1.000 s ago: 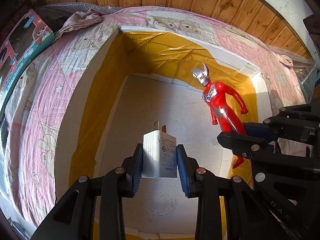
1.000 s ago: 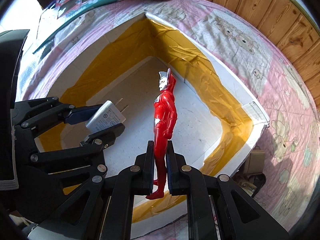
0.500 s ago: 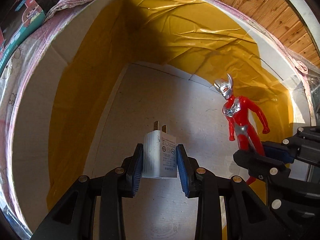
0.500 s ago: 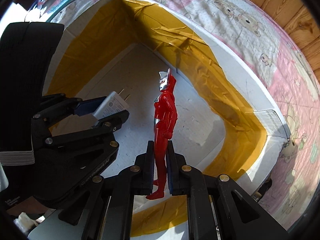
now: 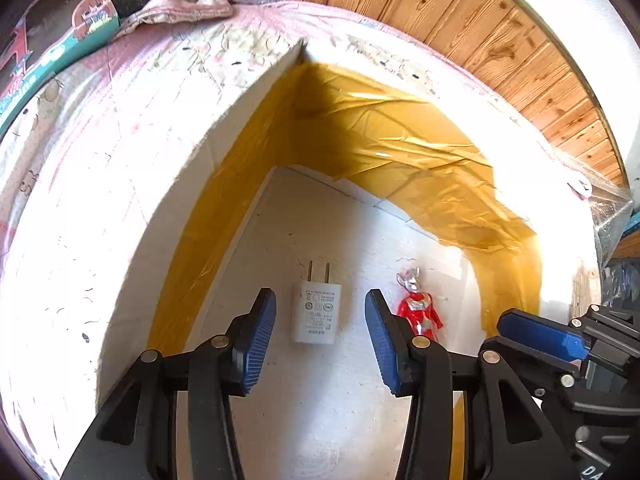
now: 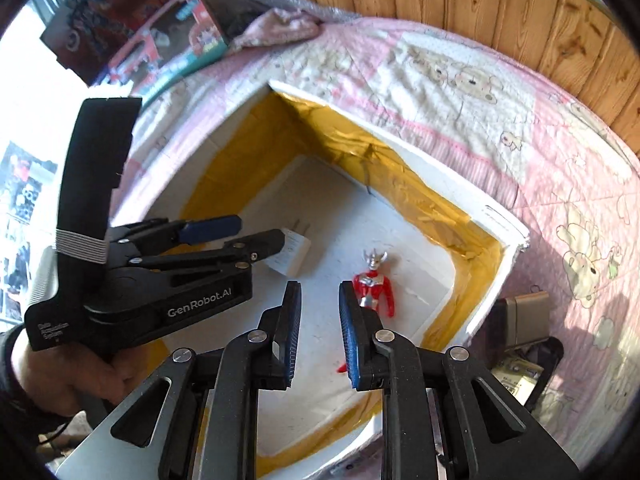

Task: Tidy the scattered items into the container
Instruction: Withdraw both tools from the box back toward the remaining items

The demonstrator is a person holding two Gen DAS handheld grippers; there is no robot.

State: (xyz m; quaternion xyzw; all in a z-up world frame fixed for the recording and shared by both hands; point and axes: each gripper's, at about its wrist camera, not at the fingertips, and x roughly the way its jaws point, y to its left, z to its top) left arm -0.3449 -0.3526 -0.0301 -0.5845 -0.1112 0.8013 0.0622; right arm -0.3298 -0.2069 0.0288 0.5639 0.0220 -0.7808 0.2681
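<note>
One white charger (image 5: 317, 313) w/ two prongs and one red-and-silver hero figure (image 5: 418, 312) lie flat on the white floor of the container (image 5: 248, 120), side by side but apart, charger to the figure's left. The box is white w/ yellow tape lining its inner walls. Your left tongs (image 5: 320, 334) hang above the charger, spread wide, holding nothing, blue pads clear of it on both sides. Your right tongs (image 6: 320, 332) are parted too, narrower gap, empty, above the figure's left side; the right finger (image 6: 356, 340) hides part of its legs. Charger's label faces up, prongs point toward the far wall. Figure lies face up, head toward the far wall. Container sits on a bed w/ a pink bear-print quilt (image 6: 460, 80); one toy box (image 6: 168, 44) at the far corner.
</note>
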